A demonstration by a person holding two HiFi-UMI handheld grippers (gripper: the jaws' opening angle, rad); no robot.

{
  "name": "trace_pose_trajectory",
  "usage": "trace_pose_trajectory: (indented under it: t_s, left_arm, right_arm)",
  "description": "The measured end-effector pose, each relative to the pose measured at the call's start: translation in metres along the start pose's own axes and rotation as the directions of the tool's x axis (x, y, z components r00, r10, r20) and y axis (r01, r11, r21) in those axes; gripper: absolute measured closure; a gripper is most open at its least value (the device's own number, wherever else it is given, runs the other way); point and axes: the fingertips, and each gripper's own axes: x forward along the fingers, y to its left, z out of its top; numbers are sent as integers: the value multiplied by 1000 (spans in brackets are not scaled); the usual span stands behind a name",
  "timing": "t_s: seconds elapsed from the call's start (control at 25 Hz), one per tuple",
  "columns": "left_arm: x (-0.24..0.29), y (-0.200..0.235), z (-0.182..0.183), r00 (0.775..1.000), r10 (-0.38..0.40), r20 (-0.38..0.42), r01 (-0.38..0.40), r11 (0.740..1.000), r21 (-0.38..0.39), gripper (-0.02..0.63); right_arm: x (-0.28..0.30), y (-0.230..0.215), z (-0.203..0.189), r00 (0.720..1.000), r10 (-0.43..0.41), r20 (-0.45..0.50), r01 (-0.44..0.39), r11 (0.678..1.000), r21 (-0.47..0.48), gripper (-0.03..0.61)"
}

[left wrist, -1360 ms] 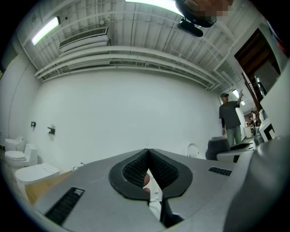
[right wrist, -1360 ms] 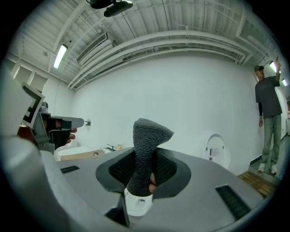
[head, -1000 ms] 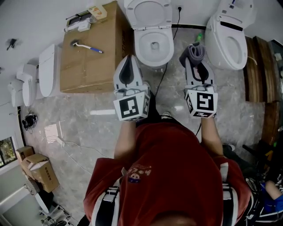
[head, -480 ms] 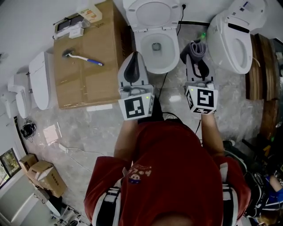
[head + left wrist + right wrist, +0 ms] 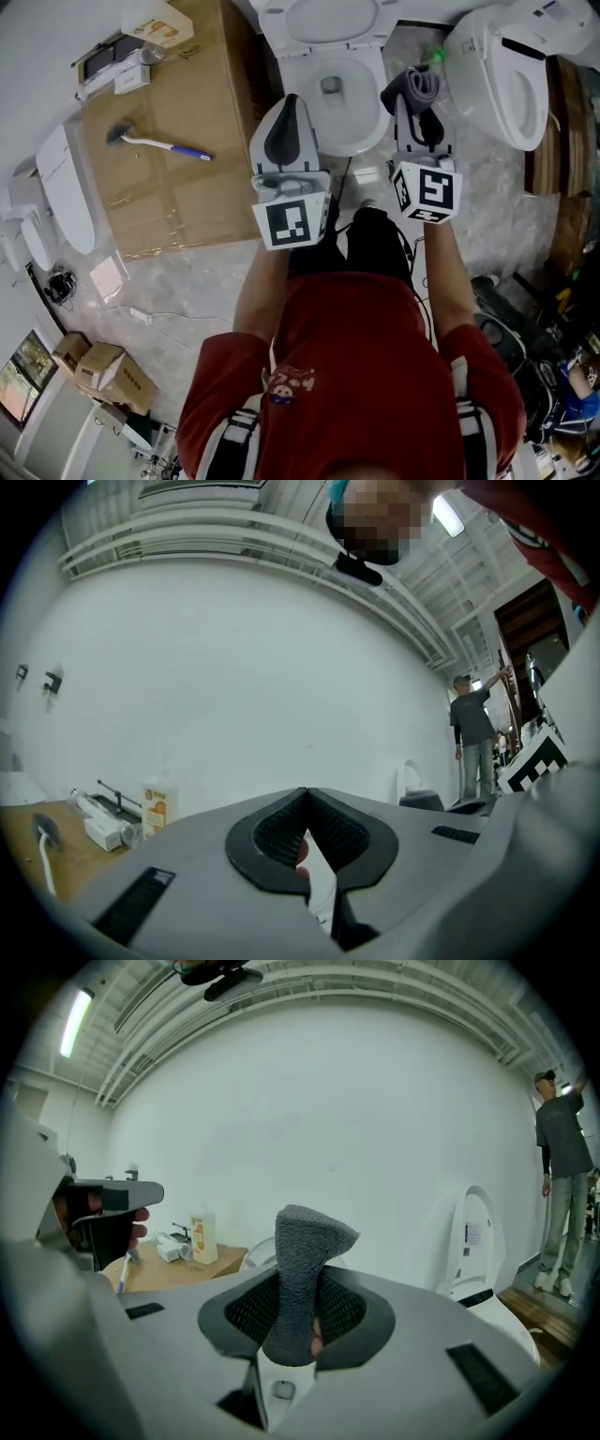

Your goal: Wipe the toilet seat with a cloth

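The white toilet [image 5: 330, 70] stands at the top middle of the head view, lid raised and bowl open. My left gripper [image 5: 290, 103] reaches over the bowl's left rim; its jaws are shut with nothing between them [image 5: 307, 803]. My right gripper [image 5: 415, 98] hovers just right of the bowl, shut on a folded grey cloth [image 5: 420, 86]. In the right gripper view the cloth [image 5: 305, 1251] sticks up from between the pads, and part of the toilet bowl [image 5: 279, 1389] shows below the jaws.
A large cardboard box [image 5: 178, 187] stands left of the toilet, with a brush [image 5: 155, 145] and a bottle [image 5: 200, 1237] on it. A second toilet [image 5: 511, 70] is on the right and another white fixture [image 5: 64, 187] at the far left. A person [image 5: 562, 1180] stands at the right.
Both grippers have come forward and lower towards the toilet, which now lies between them. The right gripper still holds the cloth; the left stays shut.
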Motion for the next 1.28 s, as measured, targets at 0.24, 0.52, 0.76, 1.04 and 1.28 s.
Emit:
trace_pose_trajectory:
  t_s: [0.24, 0.52, 0.76, 1.04, 1.28]
  left_arm:
    - [43, 14, -86, 998, 10, -60, -10, 1000, -5, 601]
    - [77, 24, -200, 991, 51, -120, -49, 999, 20, 601]
    - [94, 29, -268, 990, 69, -122, -63, 997, 50, 601]
    - [104, 33, -318, 986, 70, -153, -62, 996, 61, 601]
    - [110, 37, -330, 984, 78, -159, -69, 996, 64, 601]
  right_arm:
    - [74, -18, -89, 997, -2, -78, 2, 1000, -4, 487]
    - [154, -36, -211, 987, 14, -158, -16, 1000, -17, 487]
    - [208, -49, -274, 985, 24, -174, -34, 998, -56, 487]
    - [273, -59, -310, 985, -12, -171, -6, 995, -103, 488]
    - [306, -72, -327, 976, -49, -212, 29, 995, -96, 488]
